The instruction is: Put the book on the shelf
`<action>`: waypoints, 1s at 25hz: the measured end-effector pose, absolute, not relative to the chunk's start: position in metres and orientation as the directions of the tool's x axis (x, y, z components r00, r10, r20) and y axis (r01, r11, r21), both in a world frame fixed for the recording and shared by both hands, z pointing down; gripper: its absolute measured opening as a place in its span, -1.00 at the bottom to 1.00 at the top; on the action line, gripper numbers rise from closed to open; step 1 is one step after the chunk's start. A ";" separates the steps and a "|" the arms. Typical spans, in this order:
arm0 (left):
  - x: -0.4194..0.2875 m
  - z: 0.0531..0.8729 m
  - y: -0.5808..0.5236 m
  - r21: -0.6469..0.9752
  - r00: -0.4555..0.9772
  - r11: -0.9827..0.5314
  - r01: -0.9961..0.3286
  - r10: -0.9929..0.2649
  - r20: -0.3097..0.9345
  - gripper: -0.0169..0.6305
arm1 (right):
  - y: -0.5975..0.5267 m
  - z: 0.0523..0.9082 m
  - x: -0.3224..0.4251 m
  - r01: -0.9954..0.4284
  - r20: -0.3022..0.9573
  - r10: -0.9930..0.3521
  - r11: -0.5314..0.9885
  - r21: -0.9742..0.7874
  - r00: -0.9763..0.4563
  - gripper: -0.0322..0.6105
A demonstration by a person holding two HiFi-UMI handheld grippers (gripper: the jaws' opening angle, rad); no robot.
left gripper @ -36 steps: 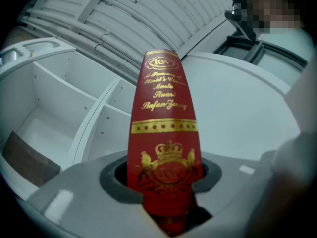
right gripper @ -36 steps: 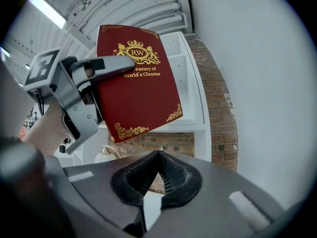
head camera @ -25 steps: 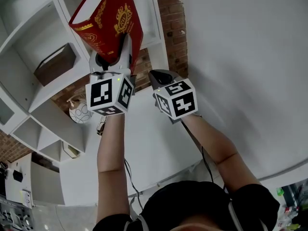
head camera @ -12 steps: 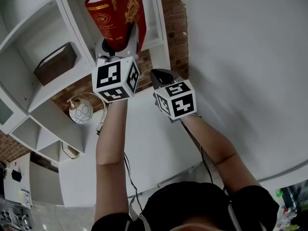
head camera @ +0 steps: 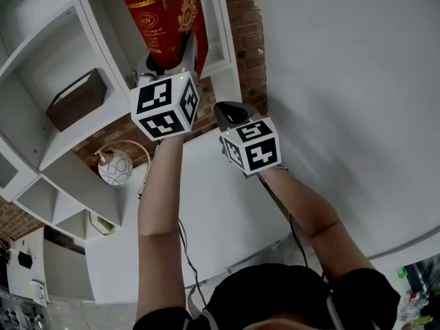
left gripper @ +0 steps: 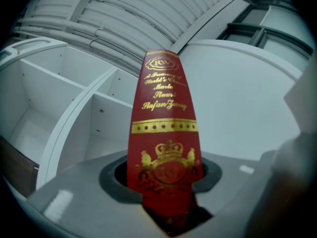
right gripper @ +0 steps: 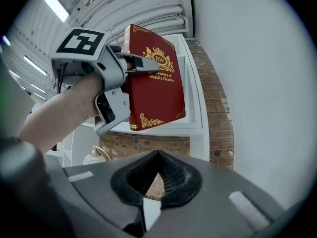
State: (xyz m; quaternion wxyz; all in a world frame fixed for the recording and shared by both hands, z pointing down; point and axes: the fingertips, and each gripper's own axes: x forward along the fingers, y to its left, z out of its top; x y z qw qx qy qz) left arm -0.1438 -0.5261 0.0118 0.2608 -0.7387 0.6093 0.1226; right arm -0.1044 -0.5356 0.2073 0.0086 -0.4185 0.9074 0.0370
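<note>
– Where was the book (head camera: pixel 168 19) seen?

– It was held up in front of the end compartment of the shelf (head camera: pixel 221 60), the one beside the brick wall (head camera: pixel 242 19). It was kept upright, with the gold-lettered spine turned toward the left gripper's own camera and the crested front cover turned toward the right gripper.

– Was it set down on the shelf board?

– That could not be told. In the right gripper view its lower edge was seen level with the front edge of that board, but contact could not be made out.

– How was it gripped?

– It was clamped at its lower end by the left gripper (head camera: pixel 167 60). One jaw was pressed on each cover, and the spine was seen rising straight out from between them.

– And the right gripper (head camera: pixel 230 112)?

– It was held lower, near the left one and apart from the book. Its jaws were brought together, only a thin slit was left between them, and nothing was held there.

– What else was noted on the shelf?

– A dark brown box (head camera: pixel 77 100) was seen in a neighbouring compartment, toward the left edge of the head view. A round white ornament (head camera: pixel 115 167) on a curved gold stand was seen below it, near the lower shelf edge.
</note>
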 end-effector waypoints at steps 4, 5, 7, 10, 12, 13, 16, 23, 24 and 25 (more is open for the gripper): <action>-0.145 0.008 -0.532 -0.235 0.224 -0.121 -0.964 -0.847 -0.483 -0.30 | -0.538 0.200 -0.101 -0.770 -0.066 -0.768 0.634 0.062 -0.638 -0.91; -0.145 0.008 -0.532 -0.235 0.223 -0.121 -0.964 -0.848 -0.481 -0.30 | -0.539 0.199 -0.100 -0.774 -0.070 -0.771 0.630 0.064 -0.634 -0.91; -0.144 0.009 -0.533 -0.242 0.225 -0.119 -0.963 -0.849 -0.478 -0.30 | -0.540 0.198 -0.099 -0.780 -0.077 -0.777 0.622 0.065 -0.625 -0.91; -0.142 0.009 -0.534 -0.257 0.230 -0.116 -0.960 -0.850 -0.475 -0.30 | -0.541 0.198 -0.098 -0.784 -0.084 -0.780 0.617 0.064 -0.620 -0.91; -0.141 0.009 -0.536 -0.261 0.233 -0.117 -0.958 -0.850 -0.473 -0.30 | -0.541 0.198 -0.098 -0.783 -0.088 -0.778 0.618 0.065 -0.622 -0.91; -0.141 0.008 -0.536 -0.260 0.234 -0.119 -0.958 -0.849 -0.474 -0.30 | -0.542 0.198 -0.098 -0.783 -0.090 -0.778 0.618 0.067 -0.621 -0.91; -0.142 0.006 -0.538 -0.258 0.240 -0.125 -0.958 -0.843 -0.481 -0.30 | -0.544 0.197 -0.098 -0.784 -0.100 -0.778 0.616 0.072 -0.621 -0.91; -0.142 0.002 -0.549 -0.272 0.250 -0.136 -0.953 -0.858 -0.449 -0.30 | -0.547 0.187 -0.098 -0.779 -0.116 -0.770 0.621 0.086 -0.627 -0.91; -0.142 0.001 -0.552 -0.274 0.251 -0.138 -0.952 -0.862 -0.440 -0.30 | -0.549 0.185 -0.097 -0.779 -0.117 -0.770 0.621 0.088 -0.627 -0.91; -0.142 0.000 -0.554 -0.275 0.252 -0.139 -0.951 -0.865 -0.433 -0.30 | -0.550 0.183 -0.097 -0.779 -0.117 -0.770 0.620 0.088 -0.627 -0.91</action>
